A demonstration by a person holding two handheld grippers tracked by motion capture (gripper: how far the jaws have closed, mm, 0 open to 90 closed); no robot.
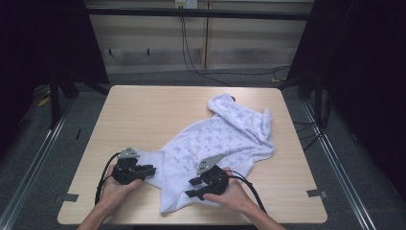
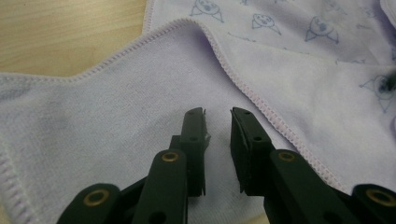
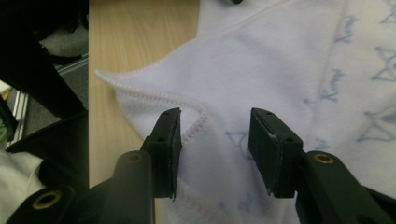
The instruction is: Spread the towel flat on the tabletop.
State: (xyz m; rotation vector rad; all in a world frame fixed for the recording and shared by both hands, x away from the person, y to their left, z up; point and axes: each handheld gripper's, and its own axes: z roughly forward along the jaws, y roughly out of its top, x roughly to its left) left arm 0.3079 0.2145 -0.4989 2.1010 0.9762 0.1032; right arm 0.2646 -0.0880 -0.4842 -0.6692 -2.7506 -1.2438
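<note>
From the high view, a crumpled white towel (image 1: pixel 218 143) with a small blue print lies on the table (image 1: pixel 143 115), running from its far right toward the near middle. The left gripper (image 1: pixel 148 169) sits at the towel's near left corner, the right gripper (image 1: pixel 192 188) at its near edge, each held in a hand.

In the left gripper view, the jaws stand a narrow way apart over the plain side of the cloth, gripping nothing; the stitched hem (image 2: pixel 261 105) runs just to their right. To take the corner well, the person would likely shift onto that hem and push low so one jaw slides under the fabric.

In the right gripper view, the jaws stand wider, released, with a folded-over hem corner (image 3: pixel 187 114) lying between them, untouched by either pad. Closing here on one layer alone, right at the stitching, seems the cleanest hold. Catching the fold beneath would probably drag a bunch instead of spreading the towel flat.
</note>
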